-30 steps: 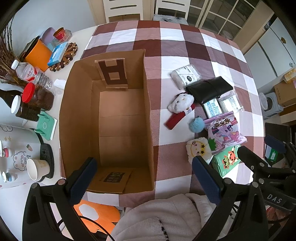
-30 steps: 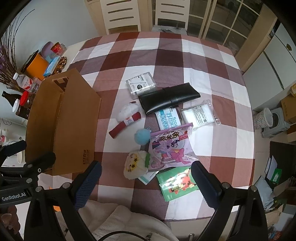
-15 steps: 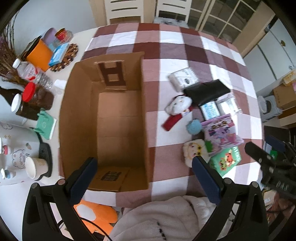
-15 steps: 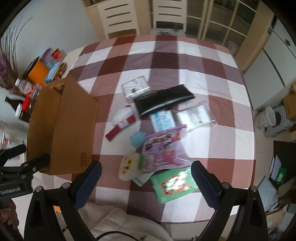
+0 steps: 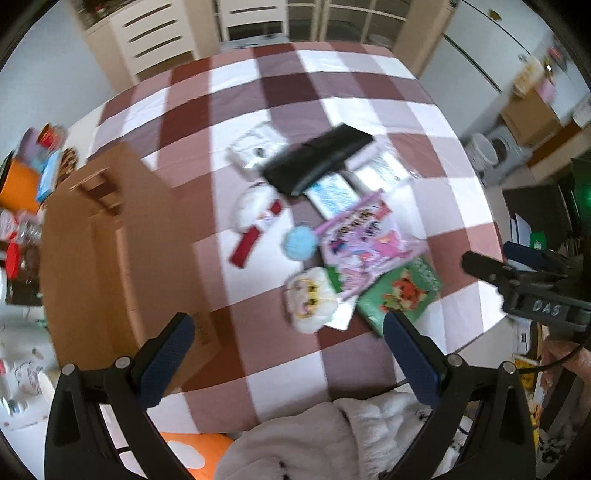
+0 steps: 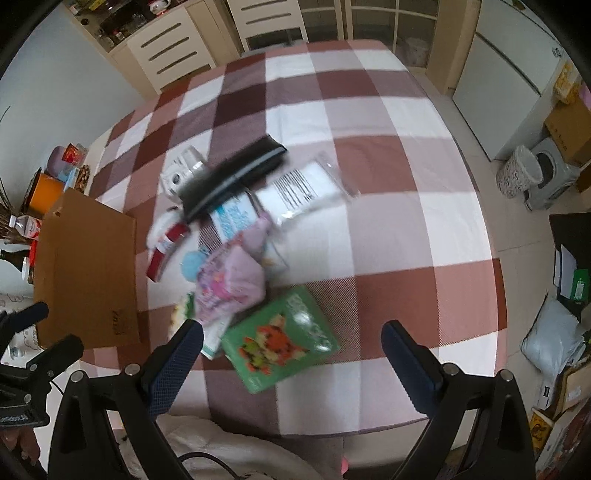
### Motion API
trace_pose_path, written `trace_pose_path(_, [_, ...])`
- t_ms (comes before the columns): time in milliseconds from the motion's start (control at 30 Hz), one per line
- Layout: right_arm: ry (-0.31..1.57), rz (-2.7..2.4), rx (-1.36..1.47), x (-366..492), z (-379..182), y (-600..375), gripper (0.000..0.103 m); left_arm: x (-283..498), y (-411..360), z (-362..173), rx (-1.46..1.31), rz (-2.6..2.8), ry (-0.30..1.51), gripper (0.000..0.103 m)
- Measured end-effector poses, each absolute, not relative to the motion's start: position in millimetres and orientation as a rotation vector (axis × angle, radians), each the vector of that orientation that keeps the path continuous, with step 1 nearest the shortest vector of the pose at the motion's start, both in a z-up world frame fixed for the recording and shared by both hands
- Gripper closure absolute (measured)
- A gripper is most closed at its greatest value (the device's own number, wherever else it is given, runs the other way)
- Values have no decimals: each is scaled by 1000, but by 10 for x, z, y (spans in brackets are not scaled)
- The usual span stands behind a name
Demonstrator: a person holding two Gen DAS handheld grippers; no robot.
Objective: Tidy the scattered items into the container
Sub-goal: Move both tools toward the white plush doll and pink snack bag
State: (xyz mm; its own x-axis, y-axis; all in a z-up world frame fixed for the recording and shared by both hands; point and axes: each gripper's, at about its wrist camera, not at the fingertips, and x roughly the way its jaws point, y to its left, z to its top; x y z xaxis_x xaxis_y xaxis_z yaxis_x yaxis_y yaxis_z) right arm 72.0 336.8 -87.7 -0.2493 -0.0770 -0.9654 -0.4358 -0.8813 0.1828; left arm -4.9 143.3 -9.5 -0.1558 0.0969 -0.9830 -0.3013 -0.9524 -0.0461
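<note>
An open cardboard box (image 5: pixel 110 236) (image 6: pixel 88 266) stands on the left of the checked tablecloth. Right of it lies a loose pile: a black pouch (image 5: pixel 317 162) (image 6: pixel 232 177), a white plush with a red band (image 5: pixel 255 218), a blue pompom (image 5: pixel 300 242) (image 6: pixel 192 262), a purple snack bag (image 5: pixel 362 240) (image 6: pixel 229 280), a round white plush (image 5: pixel 310 299) and a green box (image 5: pixel 399 291) (image 6: pixel 280 339). My left gripper (image 5: pixel 288 354) hangs open above the table's near edge, empty. My right gripper (image 6: pixel 291 358) is open over the green box, holding nothing.
Jars, bottles, an orange container (image 5: pixel 14 184) and a cup crowd the table's left edge beyond the box. White packets (image 6: pixel 306 188) lie at the back of the pile. White chairs (image 6: pixel 266 18) stand at the far side. A person's white sleeve (image 5: pixel 325 439) shows at the bottom.
Both views have swung right and are motion-blurred. The left gripper moved from over the box toward the pile. The right gripper came lower and closer to the green box.
</note>
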Motion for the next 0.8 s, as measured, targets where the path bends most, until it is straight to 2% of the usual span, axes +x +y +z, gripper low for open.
trace_pose_path(200, [565, 2275, -1836, 837, -1091, 3416, 3, 18, 1828, -316, -1823, 2130, 231, 0])
trace_pose_path(233, [554, 2285, -1849, 849, -1120, 3417, 3, 15, 1867, -387, -1807, 2094, 269, 0])
trace_pose_path(267, [551, 2292, -1862, 861, -1154, 3425, 4, 12, 1884, -461, -1678, 1911, 484, 0])
trace_pose_path(333, [583, 2300, -1878, 875, -1224, 3466, 4, 10, 1902, -638, -1708, 1916, 501, 1])
trace_pose_path(567, [878, 2318, -1857, 637, -1391, 3569, 4, -132, 1724, -1094, -1773, 1971, 443, 3])
trace_pose_path(767, [965, 2264, -1913, 175, -1662, 3492, 4, -214, 1661, -1412, -1792, 1945, 384, 8])
trace_pose_path(800, [970, 2252, -1930, 105, -1718, 3465, 4, -232, 1653, -1455, -1799, 1941, 370, 12])
